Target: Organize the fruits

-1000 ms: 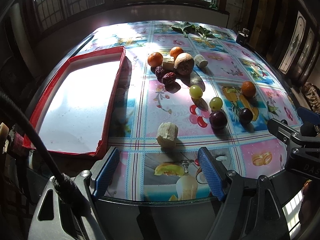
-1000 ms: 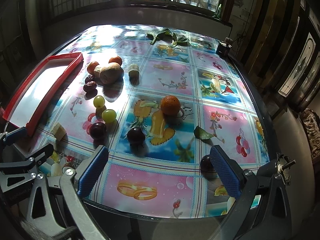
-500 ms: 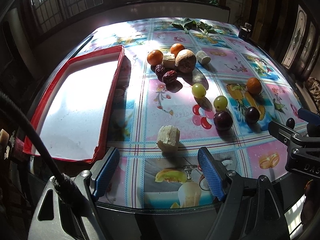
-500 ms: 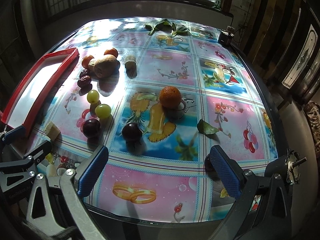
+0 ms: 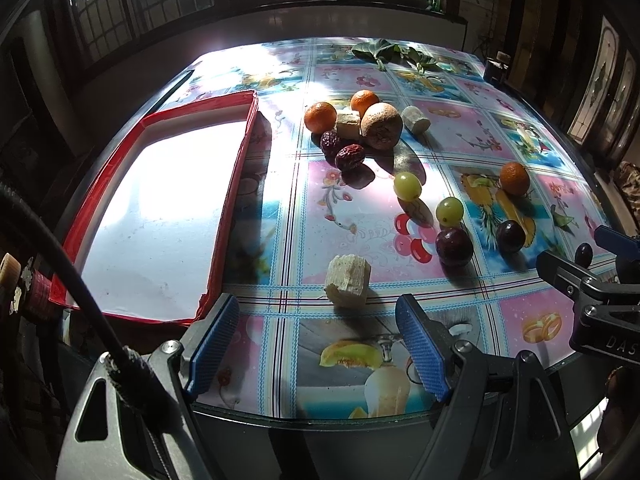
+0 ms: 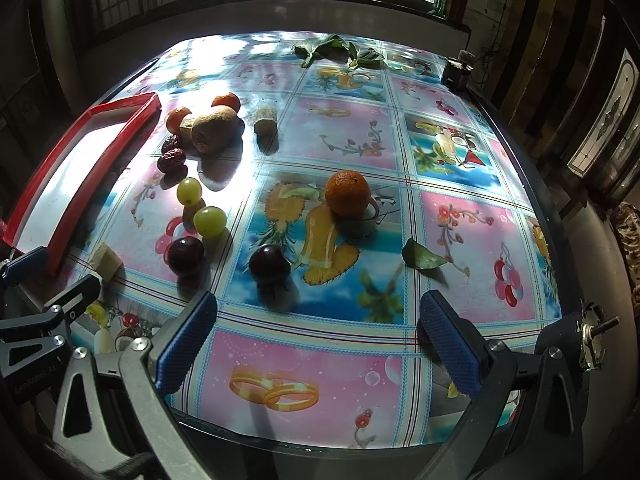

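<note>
Fruits lie loose on the worktop (image 6: 472,240), a glass-topped surface over a patterned cloth; none sits in the red tray (image 5: 228,208) at the left edge, whose white floor is bare.

Count from both views:
- Oranges: three. Two (image 5: 320,117) (image 5: 364,101) in the far cluster, one (image 6: 347,193) alone toward the middle.
- Brown round fruit (image 5: 381,125): one, touching the cluster.
- Red dates: two (image 5: 349,156) (image 5: 330,141), touching each other, just beside the brown fruit.
- Green grapes: two (image 5: 407,186) (image 5: 449,210), near one another.
- Dark plums: two (image 5: 454,246) (image 6: 269,267), apart.
- Pale cut chunks: three. One (image 5: 347,285) nearest the left gripper, one (image 5: 347,124) wedged between the oranges, one (image 5: 416,119) beside the brown fruit.
- Loose green leaf (image 6: 421,258): one; a leafy sprig (image 6: 334,50) lies at the far edge.

Left gripper (image 5: 318,348): jaws spread wide, holding nothing, hovering over the near edge with the closest chunk just ahead of the gap. Right gripper (image 6: 316,346): jaws likewise apart and unloaded, a dark plum just ahead of the gap.
</note>
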`<action>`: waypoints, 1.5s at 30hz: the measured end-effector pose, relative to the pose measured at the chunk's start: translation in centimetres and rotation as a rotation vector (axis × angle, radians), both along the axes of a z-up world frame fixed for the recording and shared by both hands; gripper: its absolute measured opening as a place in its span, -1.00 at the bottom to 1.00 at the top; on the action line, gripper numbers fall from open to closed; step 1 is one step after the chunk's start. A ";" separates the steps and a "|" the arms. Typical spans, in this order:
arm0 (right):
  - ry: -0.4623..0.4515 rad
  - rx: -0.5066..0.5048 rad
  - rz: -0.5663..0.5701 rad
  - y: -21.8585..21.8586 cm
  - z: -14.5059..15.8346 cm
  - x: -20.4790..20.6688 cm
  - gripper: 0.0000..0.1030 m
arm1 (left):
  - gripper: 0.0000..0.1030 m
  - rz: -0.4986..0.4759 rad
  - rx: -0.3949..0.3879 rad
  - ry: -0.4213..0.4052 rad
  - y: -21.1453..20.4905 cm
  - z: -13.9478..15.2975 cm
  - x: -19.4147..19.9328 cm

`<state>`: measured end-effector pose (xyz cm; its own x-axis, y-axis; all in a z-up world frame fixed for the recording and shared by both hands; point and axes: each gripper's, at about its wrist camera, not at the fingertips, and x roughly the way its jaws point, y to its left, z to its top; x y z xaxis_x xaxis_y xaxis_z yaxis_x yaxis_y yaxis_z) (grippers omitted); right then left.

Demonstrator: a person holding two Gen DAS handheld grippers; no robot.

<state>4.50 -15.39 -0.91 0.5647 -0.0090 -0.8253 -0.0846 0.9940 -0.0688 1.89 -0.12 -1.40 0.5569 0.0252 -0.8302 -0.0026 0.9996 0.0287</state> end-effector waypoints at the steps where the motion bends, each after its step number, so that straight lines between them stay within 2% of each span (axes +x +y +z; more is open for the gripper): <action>1: -0.003 0.015 0.005 -0.1 0.0 -0.1 0.97 | 0.57 -0.003 -0.015 0.004 0.2 0.0 0.0; 3: -0.015 0.057 0.021 -0.5 -0.1 -0.3 0.95 | 0.57 -0.005 -0.040 0.008 0.6 0.0 0.0; 9: -0.003 0.146 0.014 -2.0 -1.1 -0.6 0.67 | 0.57 -0.021 -0.065 0.013 0.8 -0.1 0.2; 21: 0.025 0.231 0.073 -0.8 -2.9 1.7 -0.05 | 0.54 -0.033 -0.091 0.062 0.0 -1.6 2.3; 23: 0.036 0.225 0.086 -0.2 -3.5 2.3 -0.25 | 0.41 -0.032 -0.108 0.077 0.2 -2.1 2.7; 24: 0.022 0.210 0.090 0.1 -3.5 2.4 -0.28 | 0.19 -0.032 -0.115 0.091 0.3 -2.4 3.0; 26: 0.014 0.188 0.101 0.6 -3.6 2.4 -0.44 | -0.08 -0.022 -0.093 0.079 0.2 -2.5 3.0; 27: 0.012 0.181 0.101 0.6 -3.5 2.3 -0.44 | -0.34 -0.027 -0.088 0.080 0.2 -2.5 3.0; 28: 0.009 0.180 0.101 0.6 -3.4 2.2 -0.45 | -0.50 -0.030 -0.093 0.083 0.2 -2.4 3.0; 30: 0.012 0.199 0.096 0.3 -3.3 1.9 -0.46 | -0.50 -0.033 -0.123 0.086 0.5 -2.1 2.8; 37: -0.026 0.266 0.112 0.3 -0.8 0.6 -0.46 | -0.50 -0.021 -0.130 0.027 1.5 0.3 1.5; 45: -0.030 0.315 0.211 3.9 1.3 0.1 -0.46 | -0.50 0.056 -0.141 -0.022 5.8 2.0 0.3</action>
<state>4.58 -11.46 0.43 0.5511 0.3616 -0.7520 -0.2922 0.9278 0.2320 2.15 5.66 0.59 0.5761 -0.0591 -0.8152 -0.0571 0.9920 -0.1122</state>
